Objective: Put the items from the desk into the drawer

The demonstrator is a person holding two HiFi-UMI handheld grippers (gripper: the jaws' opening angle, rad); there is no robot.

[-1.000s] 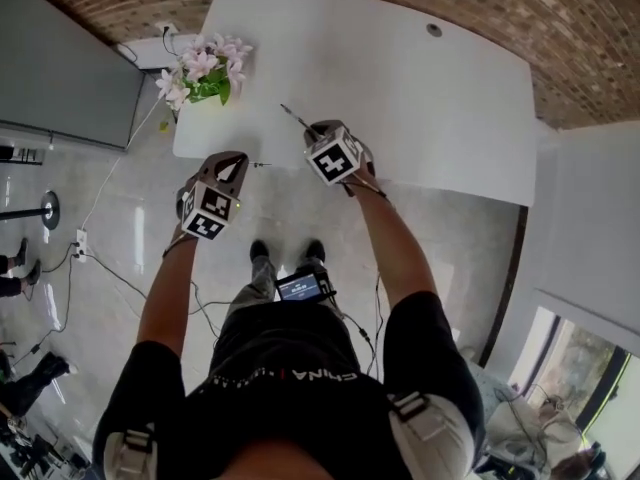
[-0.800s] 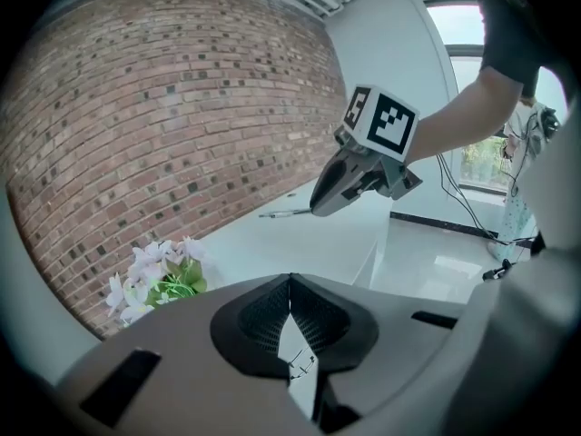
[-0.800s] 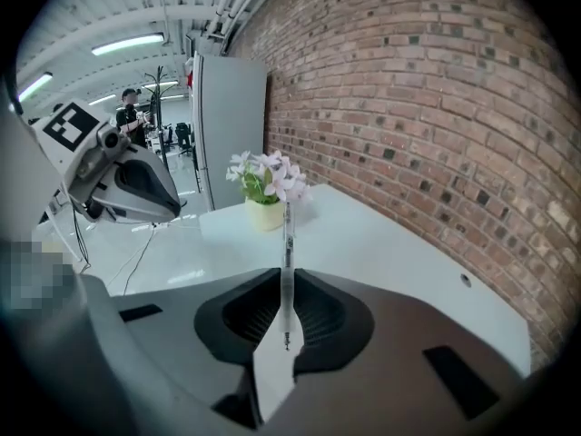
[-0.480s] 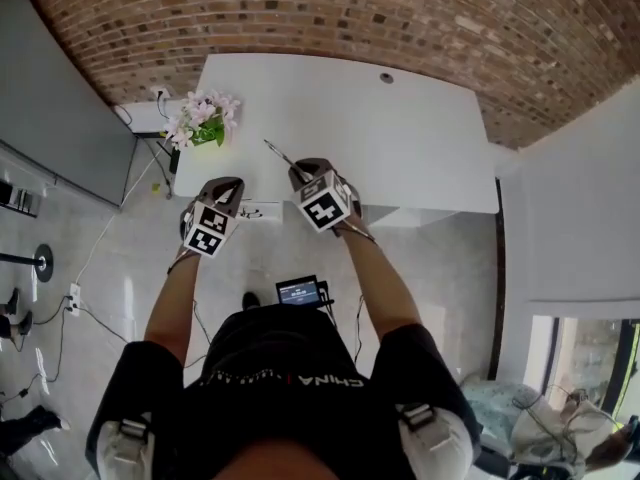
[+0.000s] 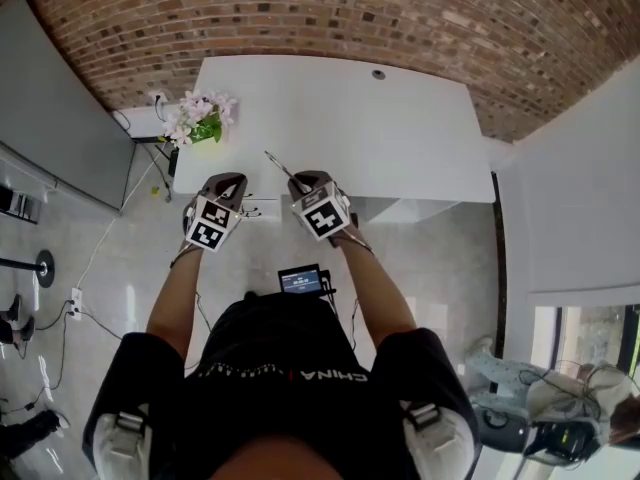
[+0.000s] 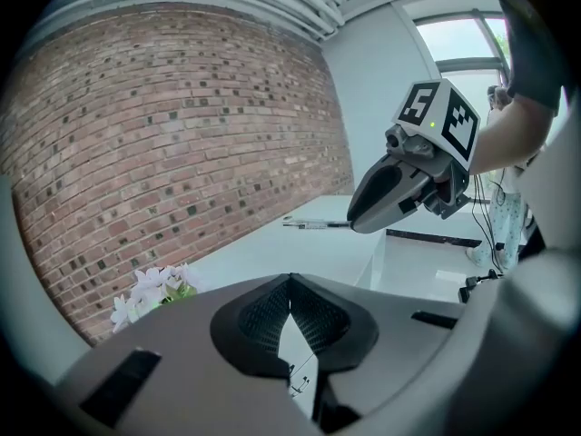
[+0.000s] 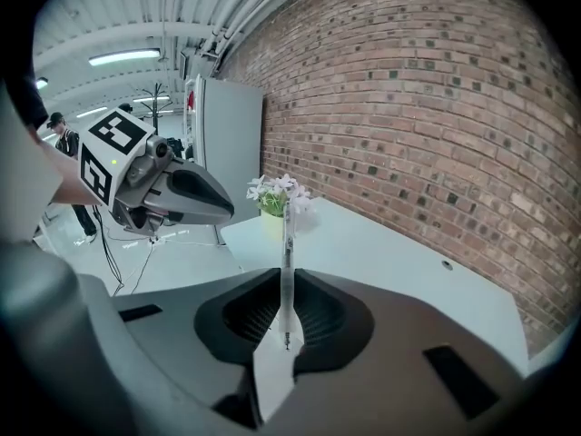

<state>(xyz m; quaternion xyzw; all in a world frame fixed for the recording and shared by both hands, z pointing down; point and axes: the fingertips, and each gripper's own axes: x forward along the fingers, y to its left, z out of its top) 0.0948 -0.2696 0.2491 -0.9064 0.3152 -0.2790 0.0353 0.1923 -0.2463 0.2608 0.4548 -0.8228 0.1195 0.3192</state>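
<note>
Two tools are held side by side above the near edge of the bench (image 5: 340,118), one in each of the person's hands. On the right hand-held gripper (image 7: 286,312) the jaws are pinched on a thin pen (image 7: 287,252). It is clamped near one end between the ribbed pads and projects forward past the tips. From the head view the pen slants up and to the left over the white top; whether it touches the surface cannot be told. On the left hand-held gripper (image 6: 292,302) the jaws are pressed together at the pad tips with nothing between them. It sits just to the left of the right one, apart from it. A pot of pink and white flowers (image 5: 198,118) stands at the bench's far left corner. A round cable hole (image 5: 378,74) lies near the far edge. A brick wall (image 5: 300,18) runs behind the bench
</note>
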